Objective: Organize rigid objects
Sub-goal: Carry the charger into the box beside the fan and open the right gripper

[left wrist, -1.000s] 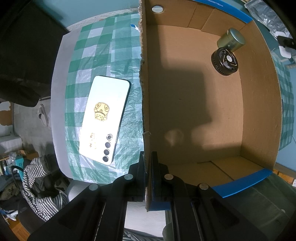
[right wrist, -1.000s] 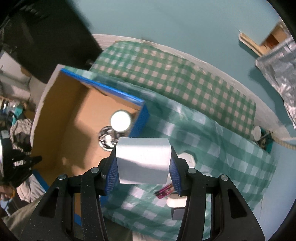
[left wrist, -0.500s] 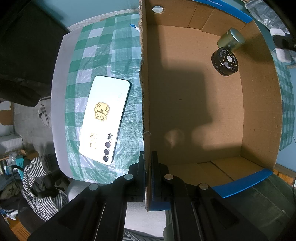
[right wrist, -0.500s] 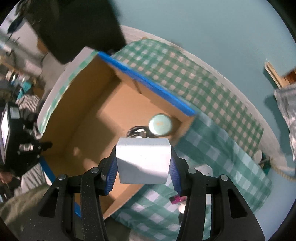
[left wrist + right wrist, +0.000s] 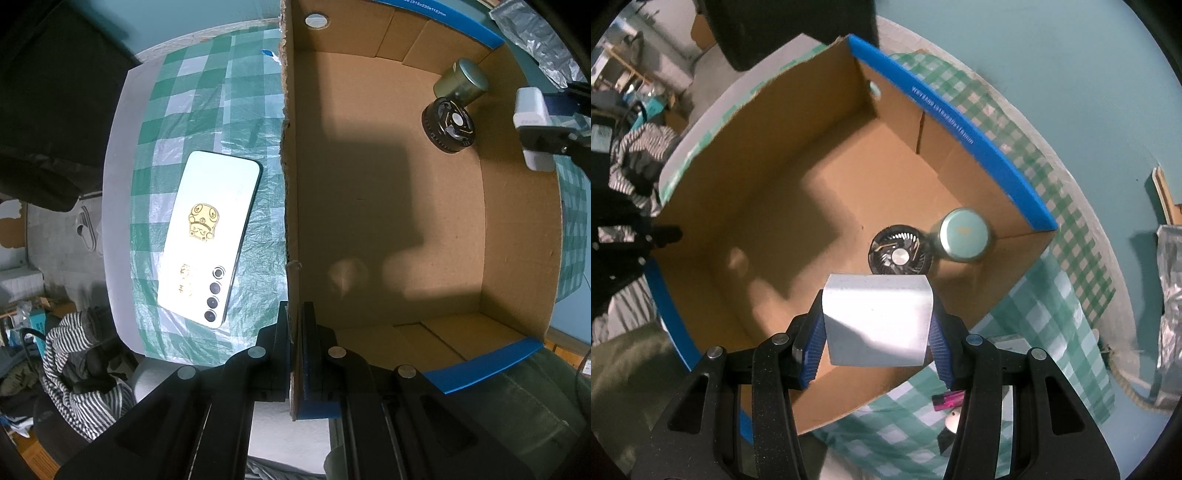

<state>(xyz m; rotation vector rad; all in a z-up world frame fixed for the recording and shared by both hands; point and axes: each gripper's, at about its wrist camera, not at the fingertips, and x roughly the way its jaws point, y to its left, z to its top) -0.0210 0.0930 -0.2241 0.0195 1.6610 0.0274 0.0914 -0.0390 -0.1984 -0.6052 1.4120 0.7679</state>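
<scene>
An open cardboard box (image 5: 517, 229) with blue edges stands on a green checked cloth. Inside, at one corner, lie a black round fan (image 5: 448, 123) and a small metal tin (image 5: 461, 79). My left gripper (image 5: 295, 332) is shut on the box's side wall (image 5: 290, 184) at its rim. My right gripper (image 5: 877, 334) is shut on a white block (image 5: 877, 319) and holds it above the box's wall, close to the fan (image 5: 899, 254) and the tin (image 5: 964, 234). The block also shows in the left wrist view (image 5: 532, 125), at the box's right wall.
A white phone (image 5: 210, 236) lies face down on the cloth (image 5: 192, 110) left of the box. A pink lighter (image 5: 947, 400) and small white items lie on the cloth (image 5: 1052, 325) outside the box. Crinkled foil (image 5: 1171, 295) lies at the right. Striped cloth (image 5: 74, 362) hangs beyond the table edge.
My right gripper has carried the white block from over the cloth to over the box's wall, near the fan and tin. My left gripper has stayed clamped on the box wall.
</scene>
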